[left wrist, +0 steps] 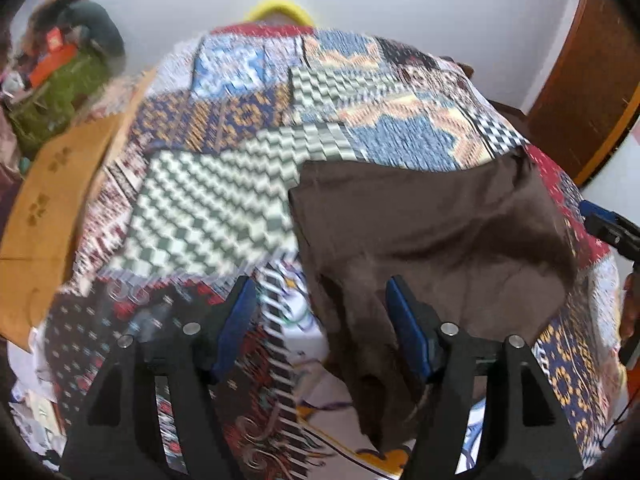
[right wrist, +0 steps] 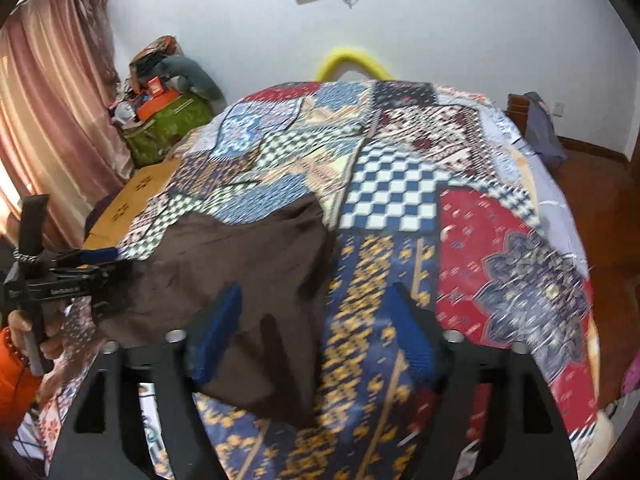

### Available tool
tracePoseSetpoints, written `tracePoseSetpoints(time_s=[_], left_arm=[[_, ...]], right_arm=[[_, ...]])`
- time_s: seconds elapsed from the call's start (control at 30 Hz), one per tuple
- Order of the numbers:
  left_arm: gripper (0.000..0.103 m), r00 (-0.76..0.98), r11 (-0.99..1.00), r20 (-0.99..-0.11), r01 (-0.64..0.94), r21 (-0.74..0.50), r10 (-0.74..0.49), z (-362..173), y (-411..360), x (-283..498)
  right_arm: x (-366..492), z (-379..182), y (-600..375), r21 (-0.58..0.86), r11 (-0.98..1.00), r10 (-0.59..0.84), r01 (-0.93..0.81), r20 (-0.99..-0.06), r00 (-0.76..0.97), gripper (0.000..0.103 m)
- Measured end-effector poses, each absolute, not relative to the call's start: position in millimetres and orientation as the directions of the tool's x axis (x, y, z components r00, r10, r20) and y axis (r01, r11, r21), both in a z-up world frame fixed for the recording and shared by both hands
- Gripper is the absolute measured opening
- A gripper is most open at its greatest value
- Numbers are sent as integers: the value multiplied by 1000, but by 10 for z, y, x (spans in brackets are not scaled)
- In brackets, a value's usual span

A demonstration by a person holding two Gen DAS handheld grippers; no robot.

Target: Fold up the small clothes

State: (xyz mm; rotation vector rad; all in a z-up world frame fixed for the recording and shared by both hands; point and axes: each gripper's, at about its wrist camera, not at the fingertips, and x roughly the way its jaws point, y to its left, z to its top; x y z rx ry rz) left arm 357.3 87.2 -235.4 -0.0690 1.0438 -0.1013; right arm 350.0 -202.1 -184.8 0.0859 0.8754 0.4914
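So there's a bed covered in a big patchwork quilt point(right wrist: 400, 192) (checkers, blue and gold blocks, a red patch on the right side), and a brown garment point(right wrist: 224, 264) lies rumpled on top of it toward the near edge. Off to the left sits a cardboard box point(left wrist: 44, 216) beside the bed, with a green bag point(right wrist: 168, 128) piled with stuff further back by the pink curtain point(right wrist: 52, 120). The left gripper point(left wrist: 320, 312) hangs over the garment's near left corner, fingers spread wide apart, the brown cloth draping down between them and brushing the inside of its right finger, nothing pinched. The right gripper point(right wrist: 316, 320) is spread wide too, hovering at the garment's right edge: its left finger is over brown fabric, its right finger over bare quilt. Both views are blurry.
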Motion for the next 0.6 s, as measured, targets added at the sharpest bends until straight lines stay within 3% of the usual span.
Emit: tracePoseSetpoints(time_s=[0.23, 0.33, 0.4, 0.47, 0.53, 0.6], left_arm=[[68, 406, 969, -883, 32, -245, -237, -2644, 817, 3739], [62, 411, 962, -871, 61, -267, -268, -2648, 739, 3843], [55, 419, 963, -868, 67, -262, -265, -2654, 691, 3886], [38, 423, 956, -859, 74, -286, -289, -2650, 679, 3906], [28, 421, 946, -850, 76, -314, -316, -2644, 682, 3922], [23, 428, 947, -848, 74, -313, -313, -2631, 680, 3918]], right_arm=[[3664, -2204, -1747, 263, 884, 435, -388, -765, 474, 79], [3696, -2193, -1707, 252, 880, 439, -402, -756, 487, 77], [3727, -2198, -1688, 259, 879, 443, -400, -751, 489, 68], [3763, -2232, -1642, 272, 871, 457, -409, -754, 471, 55], [3781, -2254, -1601, 272, 867, 462, -417, -751, 472, 48], [3791, -2255, -1587, 298, 857, 483, -420, -747, 456, 32]])
